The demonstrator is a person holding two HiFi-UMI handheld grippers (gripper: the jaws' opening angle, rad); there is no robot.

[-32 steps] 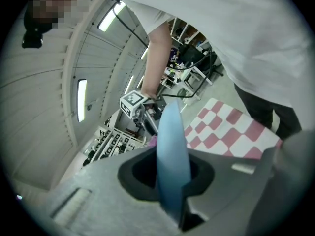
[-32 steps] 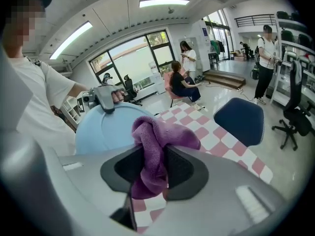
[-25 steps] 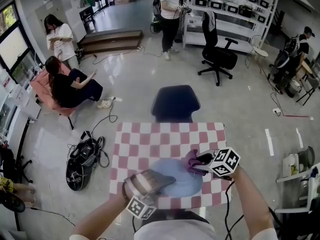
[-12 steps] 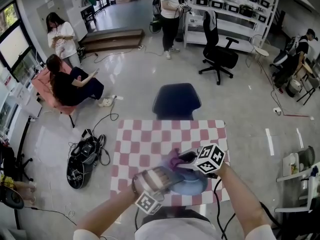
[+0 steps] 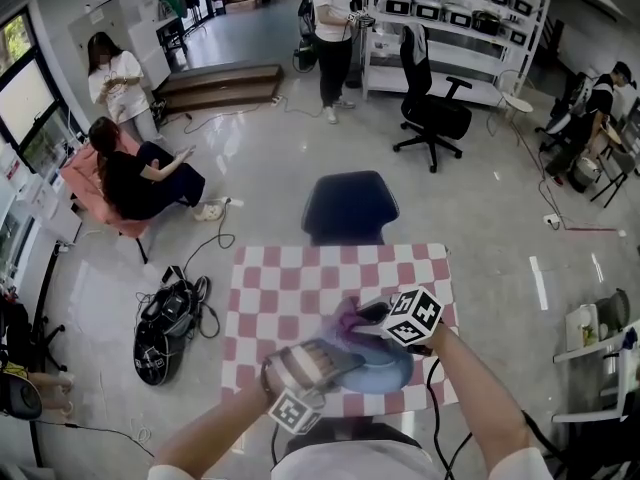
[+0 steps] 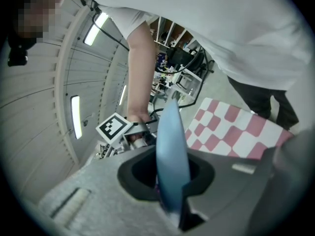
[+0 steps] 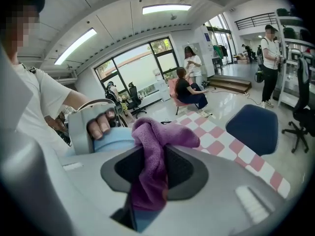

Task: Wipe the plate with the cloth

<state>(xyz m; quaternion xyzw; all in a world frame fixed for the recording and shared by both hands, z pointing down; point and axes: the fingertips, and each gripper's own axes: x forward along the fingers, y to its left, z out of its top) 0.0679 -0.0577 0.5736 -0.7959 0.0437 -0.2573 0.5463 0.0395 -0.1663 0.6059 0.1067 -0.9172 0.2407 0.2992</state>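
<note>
You stand over a glossy grey floor; ahead sit a dark blue chair, a black office chair, white shelving, and tall windows on your left.

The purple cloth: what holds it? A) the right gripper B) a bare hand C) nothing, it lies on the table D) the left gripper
A: the right gripper view shows the cloth pinched between the jaws of the right gripper; the left gripper clamps the plate.
</note>
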